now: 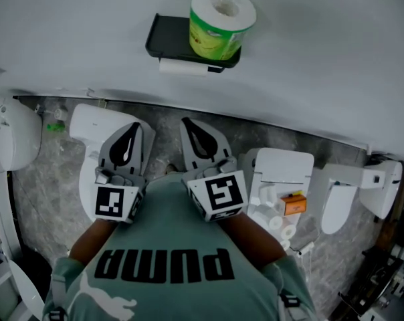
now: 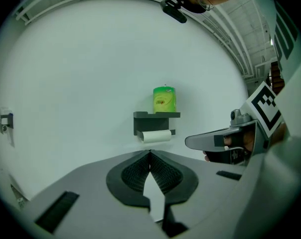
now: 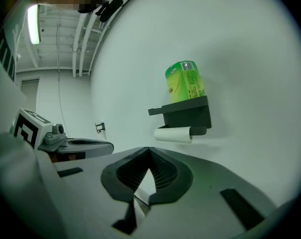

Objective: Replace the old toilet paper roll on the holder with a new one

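Jaws of left gripper (image 2: 150,157) and right gripper (image 3: 149,156) are both pressed together, with nothing between them. Old roll (image 2: 156,136), thin and white, hangs on the bar under the dark holder (image 2: 148,121) on the wall, ahead of both grippers and well apart from them. New roll (image 2: 164,99), green-wrapped, stands upright on the holder's shelf directly above. Old roll's long axis lies level along the wall, across my approach. Bar seems fixed at its right end, so my left gripper probably faces the free end; too small to be sure.
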Motion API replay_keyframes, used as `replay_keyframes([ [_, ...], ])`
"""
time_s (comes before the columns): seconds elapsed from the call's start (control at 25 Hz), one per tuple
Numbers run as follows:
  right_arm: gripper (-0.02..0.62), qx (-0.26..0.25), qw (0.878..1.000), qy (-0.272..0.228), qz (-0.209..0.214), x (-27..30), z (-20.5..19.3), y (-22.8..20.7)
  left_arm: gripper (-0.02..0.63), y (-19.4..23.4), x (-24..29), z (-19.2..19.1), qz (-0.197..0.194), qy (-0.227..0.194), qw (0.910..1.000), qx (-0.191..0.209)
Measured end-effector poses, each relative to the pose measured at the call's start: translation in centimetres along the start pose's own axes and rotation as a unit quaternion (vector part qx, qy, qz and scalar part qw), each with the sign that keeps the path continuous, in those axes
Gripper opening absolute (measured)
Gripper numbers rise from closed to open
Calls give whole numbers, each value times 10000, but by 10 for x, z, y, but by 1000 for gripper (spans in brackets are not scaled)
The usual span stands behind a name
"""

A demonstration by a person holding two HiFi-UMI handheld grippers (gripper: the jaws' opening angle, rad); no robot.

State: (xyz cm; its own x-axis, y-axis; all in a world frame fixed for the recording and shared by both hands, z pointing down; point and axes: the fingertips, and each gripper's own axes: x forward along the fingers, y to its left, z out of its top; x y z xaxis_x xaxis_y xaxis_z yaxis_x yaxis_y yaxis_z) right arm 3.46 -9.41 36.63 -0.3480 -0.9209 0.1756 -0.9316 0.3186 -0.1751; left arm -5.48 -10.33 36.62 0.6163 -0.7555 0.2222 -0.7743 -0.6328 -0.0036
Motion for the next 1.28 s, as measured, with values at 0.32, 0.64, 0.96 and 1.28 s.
replay_keyframes([
  [0.32, 5, 306, 9989, 23, 345, 9, -3, -26, 3, -15, 25, 2, 219, 186, 9995, 132],
  [0.64, 5, 618, 9959, 149, 648, 16, -8, -31, 3, -18, 35, -5, 274, 402, 9987, 180],
  [0.96, 6, 1076, 9932, 24, 451, 29, -4, -36, 3, -14, 55, 3, -194, 363, 9986, 317],
  [1.28, 57, 2197, 9747, -260, 319, 45, -6, -44, 3, -5, 66, 3, -603, 344, 9968, 408],
])
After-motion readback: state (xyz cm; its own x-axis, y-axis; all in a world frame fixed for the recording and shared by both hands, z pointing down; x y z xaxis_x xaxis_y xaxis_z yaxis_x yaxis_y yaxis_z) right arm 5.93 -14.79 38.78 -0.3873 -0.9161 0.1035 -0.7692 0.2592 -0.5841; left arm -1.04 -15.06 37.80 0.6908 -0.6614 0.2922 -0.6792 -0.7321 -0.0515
